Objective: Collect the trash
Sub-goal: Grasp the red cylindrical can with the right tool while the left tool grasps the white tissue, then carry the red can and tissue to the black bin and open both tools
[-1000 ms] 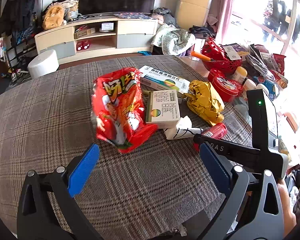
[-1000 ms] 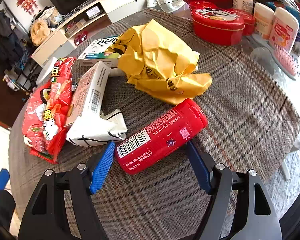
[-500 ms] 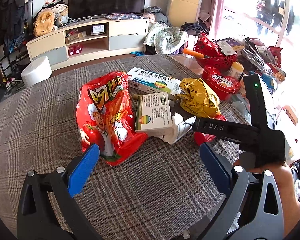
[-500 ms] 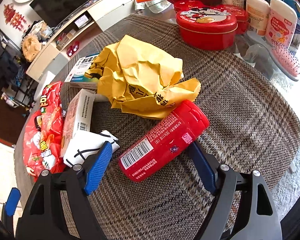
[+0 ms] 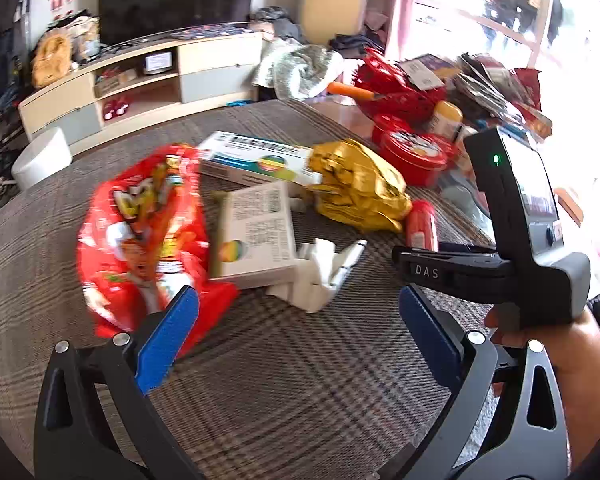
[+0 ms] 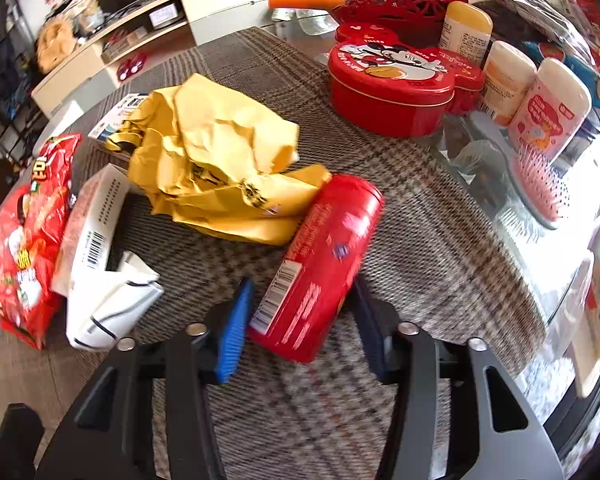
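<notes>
A red cylindrical can [image 6: 324, 256] lies on the plaid tablecloth [image 6: 420, 248] between the fingers of my right gripper [image 6: 300, 320]. Its jaws are closing and both blue pads sit against the can's sides. The can [image 5: 420, 224] shows in the left wrist view too. My left gripper [image 5: 296, 340] hangs open over the cloth, its left pad [image 5: 168, 336] over the lower edge of a red snack bag [image 5: 140, 240]. Beside the bag lie a white medicine box [image 5: 256, 236], a crumpled white paper [image 5: 320, 272], a long box [image 5: 256, 160] and a crumpled yellow bag [image 6: 220, 160].
A red cartoon tin [image 6: 392, 80], several bottles [image 6: 548, 108], a pink hairbrush [image 6: 540, 188] and a red basket [image 6: 400, 0] crowd the table's far right. The table edge runs close on the right. A TV cabinet [image 5: 140, 80] stands behind.
The right jaws have narrowed onto the red can, which has swung more in line with the fingers. The left gripper has moved closer to the pile, its left pad now over the snack bag.
</notes>
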`<state>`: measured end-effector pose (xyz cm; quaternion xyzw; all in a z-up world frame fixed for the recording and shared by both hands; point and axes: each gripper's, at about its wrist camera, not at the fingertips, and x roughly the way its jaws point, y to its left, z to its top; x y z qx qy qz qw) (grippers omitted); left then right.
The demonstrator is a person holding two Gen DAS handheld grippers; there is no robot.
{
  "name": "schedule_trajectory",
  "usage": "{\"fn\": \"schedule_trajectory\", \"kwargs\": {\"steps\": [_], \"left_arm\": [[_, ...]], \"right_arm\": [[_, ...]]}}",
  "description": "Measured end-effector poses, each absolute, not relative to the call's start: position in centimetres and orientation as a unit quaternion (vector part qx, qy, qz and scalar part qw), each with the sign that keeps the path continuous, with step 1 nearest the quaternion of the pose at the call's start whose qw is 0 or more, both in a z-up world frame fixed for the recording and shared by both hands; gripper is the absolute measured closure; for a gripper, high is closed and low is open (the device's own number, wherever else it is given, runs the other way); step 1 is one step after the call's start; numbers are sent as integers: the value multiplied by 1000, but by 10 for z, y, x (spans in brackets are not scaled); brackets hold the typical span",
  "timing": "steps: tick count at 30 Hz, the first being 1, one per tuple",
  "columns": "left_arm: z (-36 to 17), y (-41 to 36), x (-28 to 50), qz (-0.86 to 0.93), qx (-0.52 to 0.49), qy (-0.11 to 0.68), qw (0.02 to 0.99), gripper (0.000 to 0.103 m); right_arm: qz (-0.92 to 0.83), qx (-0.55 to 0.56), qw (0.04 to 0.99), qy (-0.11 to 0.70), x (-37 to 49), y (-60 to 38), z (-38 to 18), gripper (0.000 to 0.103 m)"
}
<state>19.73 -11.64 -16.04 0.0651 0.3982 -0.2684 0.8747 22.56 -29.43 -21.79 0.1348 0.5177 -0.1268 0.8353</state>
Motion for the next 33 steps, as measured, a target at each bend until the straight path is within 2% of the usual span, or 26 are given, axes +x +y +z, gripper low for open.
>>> {"fn": "schedule_trajectory", "kwargs": {"steps": [2, 4, 6, 8, 10, 12, 14, 22, 33], "left_arm": [[-165, -126, 197, -274, 75, 397, 873, 9], [-170, -135, 197, -279, 86, 395, 871, 16], [-176, -143, 200, -283, 95, 400, 867, 29], [-182, -147, 203, -286, 102, 406, 862, 34], [-189, -152, 206, -286, 114, 410, 859, 44], [-194, -155, 209, -289, 115, 416, 855, 69], [-199, -157, 212, -294, 111, 425, 849, 88], [-186, -150, 192, -304, 96, 429, 845, 92], [-153, -112, 97, -273, 87, 427, 858, 92]], "right_arm": [[-110, 133, 837, 520, 223, -300, -218, 58], [-97, 135, 837, 521, 221, -304, -218, 59], [-84, 139, 838, 521, 220, -307, -219, 60], [-75, 142, 838, 521, 218, -311, -219, 61], [-70, 140, 839, 521, 218, -312, -219, 61], [-69, 136, 840, 521, 217, -311, -218, 61], [-68, 132, 841, 520, 216, -309, -218, 61], [-61, 141, 836, 527, 204, -306, -211, 62], [-34, 142, 843, 518, 121, -276, -182, 68]]}}
